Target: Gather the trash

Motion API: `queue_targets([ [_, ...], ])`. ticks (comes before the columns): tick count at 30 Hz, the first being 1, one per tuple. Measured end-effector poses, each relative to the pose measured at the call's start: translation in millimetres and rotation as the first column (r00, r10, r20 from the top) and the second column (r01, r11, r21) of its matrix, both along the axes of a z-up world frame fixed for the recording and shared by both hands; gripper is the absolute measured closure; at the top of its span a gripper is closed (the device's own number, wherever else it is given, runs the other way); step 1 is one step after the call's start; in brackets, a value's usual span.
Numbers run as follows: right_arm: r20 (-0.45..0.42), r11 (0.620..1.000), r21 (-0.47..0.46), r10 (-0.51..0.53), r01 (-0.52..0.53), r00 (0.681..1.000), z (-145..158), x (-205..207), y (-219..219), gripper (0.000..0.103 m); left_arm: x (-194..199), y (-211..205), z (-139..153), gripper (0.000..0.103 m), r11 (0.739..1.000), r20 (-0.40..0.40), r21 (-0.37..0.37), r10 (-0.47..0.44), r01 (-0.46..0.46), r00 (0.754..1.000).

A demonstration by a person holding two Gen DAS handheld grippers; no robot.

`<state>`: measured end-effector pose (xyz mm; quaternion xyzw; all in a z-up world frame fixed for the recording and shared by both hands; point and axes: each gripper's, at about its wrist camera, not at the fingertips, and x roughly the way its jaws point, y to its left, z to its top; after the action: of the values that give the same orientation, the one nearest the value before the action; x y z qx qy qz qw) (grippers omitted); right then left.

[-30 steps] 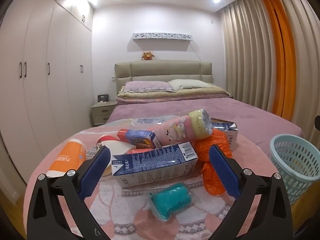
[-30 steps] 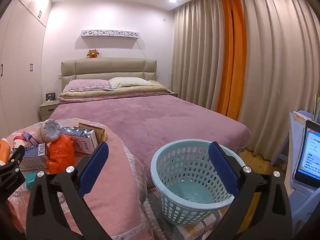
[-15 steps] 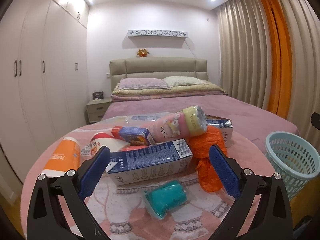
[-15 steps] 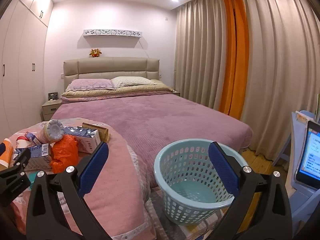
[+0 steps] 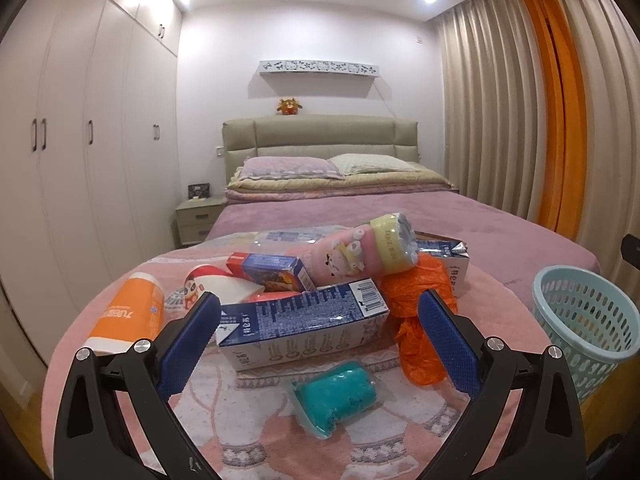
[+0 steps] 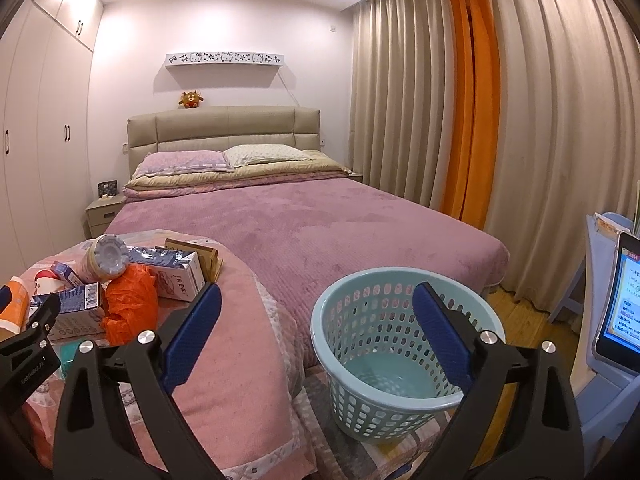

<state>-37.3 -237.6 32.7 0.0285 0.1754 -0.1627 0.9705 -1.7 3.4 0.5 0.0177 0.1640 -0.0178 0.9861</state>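
A pile of trash lies on a pink cloth-covered table (image 5: pixel 140 280): a blue-and-white milk carton (image 5: pixel 304 326), a teal wrapped packet (image 5: pixel 336 394), a crumpled orange plastic bag (image 5: pixel 416 312), a pink cartoon bottle (image 5: pixel 352 256), a small blue box (image 5: pixel 266 270) and an orange bottle (image 5: pixel 128 312). My left gripper (image 5: pixel 318 338) is open and empty, just short of the milk carton. A light blue perforated basket (image 6: pixel 400 344) stands empty on the floor to the right. My right gripper (image 6: pixel 316 330) is open and empty above and before the basket.
A bed with a purple cover (image 6: pixel 304 224) lies behind the table and basket. White wardrobes (image 5: pixel 72 152) line the left wall, curtains (image 6: pixel 500 120) the right. A lit tablet (image 6: pixel 622 304) stands at the far right. A second carton (image 6: pixel 180 276) lies at the pile's back.
The left gripper has shifted slightly right, so the pile sits a little more to the left in its view. The right gripper has barely moved. Both stay open.
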Motion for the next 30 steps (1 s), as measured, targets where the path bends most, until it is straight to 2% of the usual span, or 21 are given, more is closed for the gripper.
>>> queue_targets([
  [6, 0.001, 1.0, 0.0, 0.009, -0.009, 1.0, 0.6, 0.4, 1.3, 0.014, 0.8, 1.1, -0.3, 0.007, 1.0, 0.003, -0.002, -0.003, 0.003, 1.0],
  [11, -0.007, 0.998, 0.001, 0.056, -0.056, 0.998, 3.8, 5.5, 10.6, 0.025, -7.7, 14.3, 4.7, 0.007, 0.999, -0.013, -0.039, -0.023, 0.023, 1.0],
  [13, -0.006, 0.996, -0.003, 0.086, -0.086, 0.996, 6.4, 10.0, 17.1, 0.032, -13.5, 30.8, 9.8, 0.007, 0.997, -0.035, -0.073, -0.024, 0.021, 0.999],
  [15, -0.013, 0.992, 0.005, 0.124, -0.124, 0.992, 7.7, 16.7, 24.3, 0.038, -16.0, 53.4, 15.1, 0.007, 0.994, -0.074, -0.109, -0.017, 0.009, 0.997],
  [17, -0.023, 0.985, 0.023, 0.169, -0.168, 0.985, 7.8, 24.4, 32.6, 0.044, -17.6, 78.9, 19.6, 0.007, 0.991, -0.103, -0.125, 0.032, -0.044, 0.994],
  [21, -0.056, 0.962, 0.055, 0.27, -0.267, 0.961, 5.3, 44.3, 56.4, 0.044, -2.3, 141.0, 26.2, 0.008, 0.976, -0.236, -0.176, 0.087, -0.13, 0.968],
  [23, -0.072, 0.947, 0.072, 0.318, -0.313, 0.945, 3.5, 55.3, 70.1, 0.044, 8.3, 162.6, 27.8, 0.009, 0.969, -0.28, -0.204, 0.077, -0.138, 0.957],
  [27, -0.116, 0.915, 0.11, 0.399, -0.388, 0.91, -0.6, 76.8, 94.5, 0.044, 31.4, 188.7, 21.1, 0.009, 0.959, -0.359, -0.238, 0.063, -0.156, 0.931],
  [30, -0.161, 0.903, 0.144, 0.426, -0.406, 0.89, -9.8, 94.6, 101.4, 0.042, 50.3, 203.9, 9.0, 0.009, 0.948, -0.401, -0.268, 0.053, -0.173, 0.915],
])
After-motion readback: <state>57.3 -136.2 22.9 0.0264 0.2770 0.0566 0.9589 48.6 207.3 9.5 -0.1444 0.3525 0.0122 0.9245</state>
